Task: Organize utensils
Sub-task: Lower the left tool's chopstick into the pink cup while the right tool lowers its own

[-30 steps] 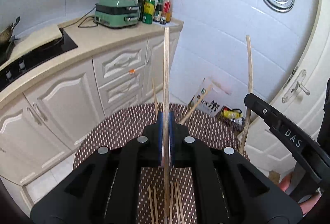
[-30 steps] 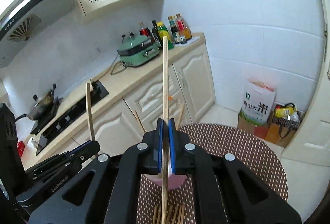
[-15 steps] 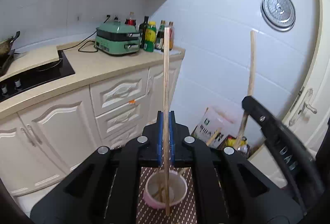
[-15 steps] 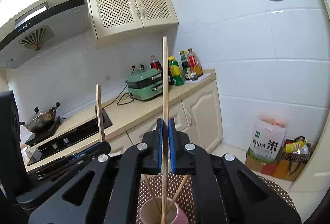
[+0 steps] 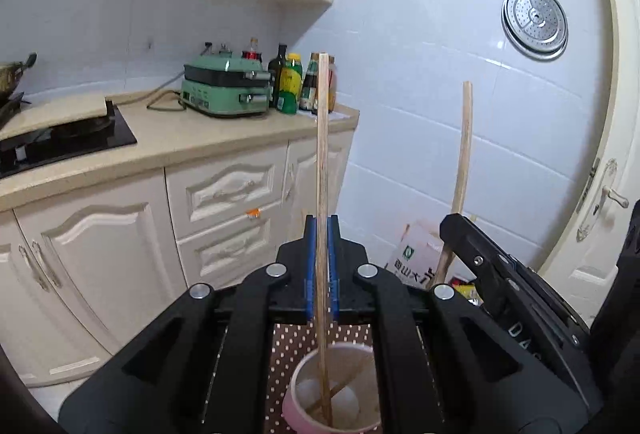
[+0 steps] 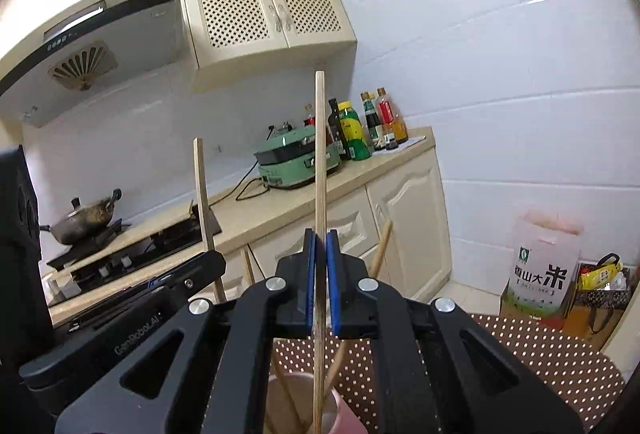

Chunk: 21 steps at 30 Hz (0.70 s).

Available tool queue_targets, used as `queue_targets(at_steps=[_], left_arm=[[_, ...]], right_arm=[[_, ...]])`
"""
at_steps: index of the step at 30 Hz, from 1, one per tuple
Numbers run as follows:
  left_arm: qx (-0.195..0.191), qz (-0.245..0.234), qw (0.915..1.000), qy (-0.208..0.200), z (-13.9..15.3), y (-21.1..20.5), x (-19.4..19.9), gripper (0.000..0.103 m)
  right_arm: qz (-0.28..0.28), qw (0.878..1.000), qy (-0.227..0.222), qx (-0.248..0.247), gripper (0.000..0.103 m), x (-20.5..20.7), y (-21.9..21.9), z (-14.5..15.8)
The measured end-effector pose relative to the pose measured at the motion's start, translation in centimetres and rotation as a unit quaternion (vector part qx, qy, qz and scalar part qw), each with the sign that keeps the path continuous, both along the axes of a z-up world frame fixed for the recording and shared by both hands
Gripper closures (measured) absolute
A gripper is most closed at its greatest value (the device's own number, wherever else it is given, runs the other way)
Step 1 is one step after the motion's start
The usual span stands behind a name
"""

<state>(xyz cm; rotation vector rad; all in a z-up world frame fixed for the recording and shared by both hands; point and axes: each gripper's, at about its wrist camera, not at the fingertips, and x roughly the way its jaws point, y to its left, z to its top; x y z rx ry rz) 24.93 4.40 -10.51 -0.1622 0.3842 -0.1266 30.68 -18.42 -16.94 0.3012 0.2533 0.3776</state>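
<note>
left wrist view: the left gripper (image 5: 321,266) is clamped on a wooden chopstick (image 5: 322,170) standing almost upright, its lower end already inside the pink cup (image 5: 332,394)
right wrist view: the right gripper (image 6: 321,282) is pinched shut on a second chopstick (image 6: 319,162), also near vertical, its tip down in the same cup (image 6: 344,414)
cup: stands on the brown dotted tablecloth (image 6: 540,350), directly under both sets of jaws; a few other sticks already lean inside it
weight: each chopstick looks very light, so grip force matters little
stiffness: thin wood, stiff along its length but likely to flex or snap if levered sideways against the cup rim
surface: smooth and narrow, so it can probably swivel or slide between the blue pads if it is knocked
where held: both are pinched low on the shaft, leaving a long free end above; that seems right for steering the tip into the cup
cup handling: looks light and tall enough to tip if a stick pushes on its wall
crowding: the two grippers sit just beside each other over one small opening, so the sticks could cross
kitchen counter (image 5: 192,138): well behind, not involved
</note>
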Motion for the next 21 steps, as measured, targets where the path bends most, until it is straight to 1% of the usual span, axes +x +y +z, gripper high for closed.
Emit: queue_targets(at_steps=[3, 7, 10, 12, 15, 21], left_arm=[[-0.001, -0.005, 1.0000, 0.001, -1.3, 0.3, -0.3, 0.097], [-0.006, -0.004, 0.9998, 0.020, -3.2, 0.6, -0.7, 0.097], [-0.008, 0.001, 0.9994, 0.035, -4.3, 0.9, -0.9, 0.097], [-0.013, -0.004, 0.9990, 0.042, -5.1, 1.1, -0.9, 0.097], [-0.007, -0.008, 0.9994, 0.033, -5.5, 1.1, -1.3, 0.097], [-0.015, -0.017, 0.9992, 0.033, -5.8, 1.4, -1.3, 0.097]], right_arm=[[0.018, 1.000, 0.000, -0.002, 0.099, -0.4, 0.2, -0.7], [0.041, 0.999, 0.006, -0.007, 0.098, -1.0, 0.7, -1.6], [0.048, 0.999, 0.015, -0.020, 0.098, -1.2, 1.1, -2.2], [0.051, 0.998, 0.021, -0.026, 0.099, -1.3, 1.3, -2.7], [0.057, 0.997, 0.040, -0.027, 0.098, -1.2, 1.3, -3.6], [0.065, 0.995, 0.066, -0.023, 0.098, -1.0, 1.4, -4.5]])
